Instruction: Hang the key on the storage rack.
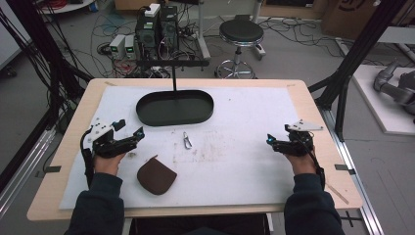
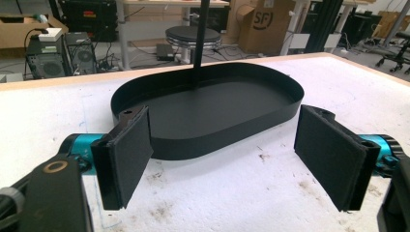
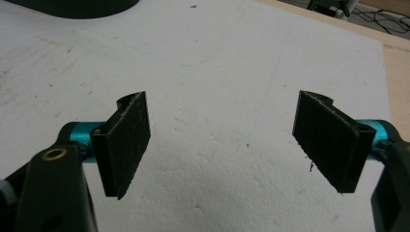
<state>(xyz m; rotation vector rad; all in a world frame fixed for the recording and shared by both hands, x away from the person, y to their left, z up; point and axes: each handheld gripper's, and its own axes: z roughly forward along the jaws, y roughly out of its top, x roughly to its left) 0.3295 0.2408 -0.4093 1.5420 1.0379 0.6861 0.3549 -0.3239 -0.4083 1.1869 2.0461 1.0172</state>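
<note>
Both claws are resting wide open and empty on the white mat (image 1: pixel 235 166) covering the counter (image 1: pixel 63 161). The left claw (image 1: pixel 128 133) is sitting nearest the brown pouch (image 1: pixel 156 176), which is lying just toward the person's side of it, close to the left hand. The small metal clip (image 1: pixel 187 140) is lying between the claws, closer to the left one, its long axis running away from the person. The right claw (image 1: pixel 270 139) is sitting well apart from both. The black oval tray (image 2: pixel 208 113) is lying directly ahead of the left claw. A cardboard box (image 2: pixel 258 21) behind is reading "SF".
</note>
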